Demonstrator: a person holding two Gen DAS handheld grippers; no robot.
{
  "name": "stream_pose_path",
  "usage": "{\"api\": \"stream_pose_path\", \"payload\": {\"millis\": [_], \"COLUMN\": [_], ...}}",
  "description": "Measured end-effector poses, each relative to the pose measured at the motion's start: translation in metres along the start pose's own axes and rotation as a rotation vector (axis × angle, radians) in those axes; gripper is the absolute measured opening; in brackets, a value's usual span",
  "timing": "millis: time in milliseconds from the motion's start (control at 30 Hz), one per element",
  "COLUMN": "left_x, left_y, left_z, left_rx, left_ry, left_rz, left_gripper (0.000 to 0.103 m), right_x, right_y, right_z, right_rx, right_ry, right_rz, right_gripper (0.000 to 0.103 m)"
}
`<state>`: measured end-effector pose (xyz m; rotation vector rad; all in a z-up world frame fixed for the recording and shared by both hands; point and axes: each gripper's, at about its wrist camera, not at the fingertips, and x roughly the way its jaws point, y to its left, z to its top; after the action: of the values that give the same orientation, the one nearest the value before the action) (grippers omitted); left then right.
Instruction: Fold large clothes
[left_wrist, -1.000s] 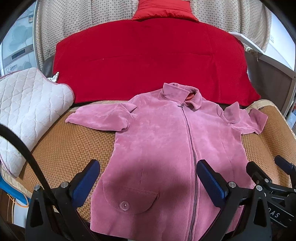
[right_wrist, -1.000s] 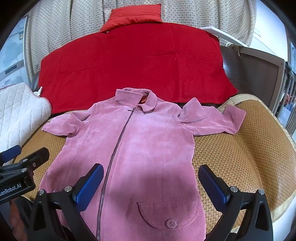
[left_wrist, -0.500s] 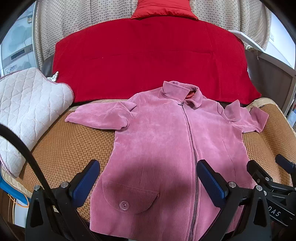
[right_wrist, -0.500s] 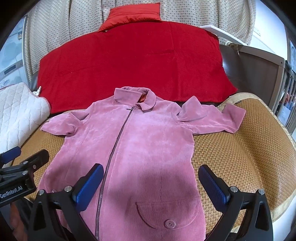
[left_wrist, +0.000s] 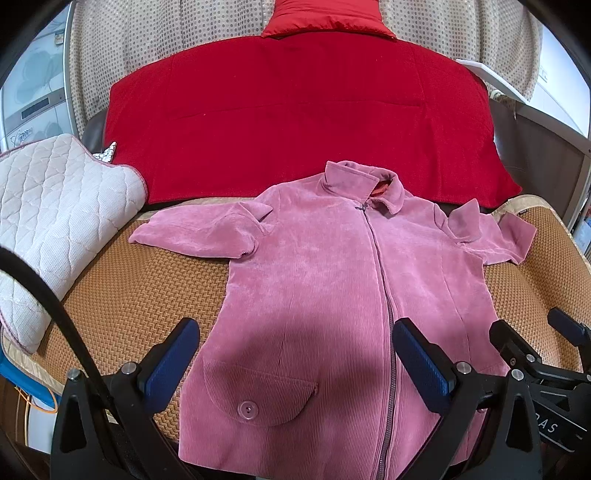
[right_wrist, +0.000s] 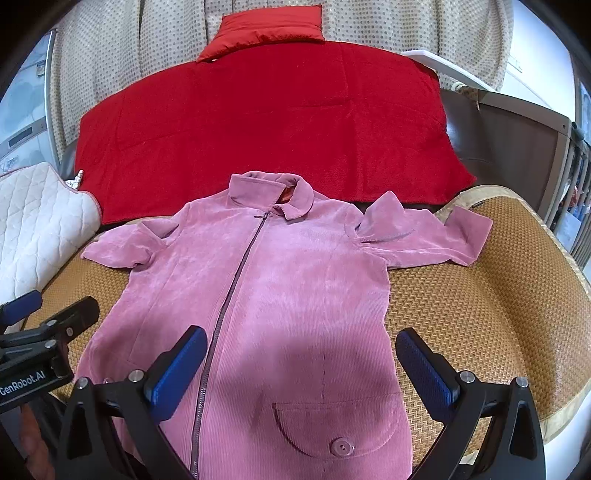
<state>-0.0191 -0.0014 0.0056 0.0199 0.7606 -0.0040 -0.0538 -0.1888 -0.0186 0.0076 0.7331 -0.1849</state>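
Observation:
A pink corduroy zip jacket (left_wrist: 332, 280) lies flat, front up, on a woven mat (left_wrist: 140, 295), collar away from me and both sleeves spread sideways. It also shows in the right wrist view (right_wrist: 280, 280). My left gripper (left_wrist: 295, 354) is open and empty, hovering over the jacket's lower left part near a buttoned pocket (left_wrist: 258, 391). My right gripper (right_wrist: 299, 365) is open and empty, above the lower right part near the other pocket (right_wrist: 332, 424). Each gripper shows at the edge of the other's view.
A red blanket (left_wrist: 303, 122) lies behind the jacket with a red cushion (left_wrist: 325, 18) above it. A white quilted pad (left_wrist: 48, 206) sits at the left. The woven mat (right_wrist: 480, 314) extends to the right of the jacket.
Both views have shifted slightly; the jacket sits a little lower and nearer in frame. The grippers stay open and the jacket has not moved.

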Motion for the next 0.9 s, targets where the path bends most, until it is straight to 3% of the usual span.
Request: {"api": "stream_pose_path", "payload": {"millis": [233,400,533,733,767,833,900], "left_x": [0.008,0.021,0.053,0.12,0.128,0.145,0.157], "left_y": [0.001,0.021,0.073,0.151,0.161,0.182,0.194], "left_z": [0.0,0.005,0.014,0.029,0.03,0.029,0.026], "left_rx": [0.0,-0.035,-0.141,-0.247,-0.269,-0.32,-0.356], "left_ry": [0.014,0.024,0.035,0.086,0.094,0.108,0.115], "left_rz": [0.0,-0.008,0.069,0.242,0.255,0.283,0.298], "left_gripper": [0.103,0.103,0.103,0.103,0.103,0.103,0.103], "right_x": [0.005,0.014,0.036,0.095,0.104,0.131,0.158], "right_y": [-0.003,-0.026,-0.086,-0.227,-0.246,-0.281,-0.309], "right_z": [-0.001,-0.003,-0.004,0.001,0.004,0.013,0.024], "right_rx": [0.01,0.08,0.256,0.702,0.738,0.781,0.802], "right_ry": [0.007,0.031,0.058,0.071,0.067,0.084,0.115], "right_rz": [0.008,0.075,0.159,0.234,0.216,0.164,0.119], "right_gripper": [0.103,0.103,0.103,0.101,0.098,0.08,0.075]}}
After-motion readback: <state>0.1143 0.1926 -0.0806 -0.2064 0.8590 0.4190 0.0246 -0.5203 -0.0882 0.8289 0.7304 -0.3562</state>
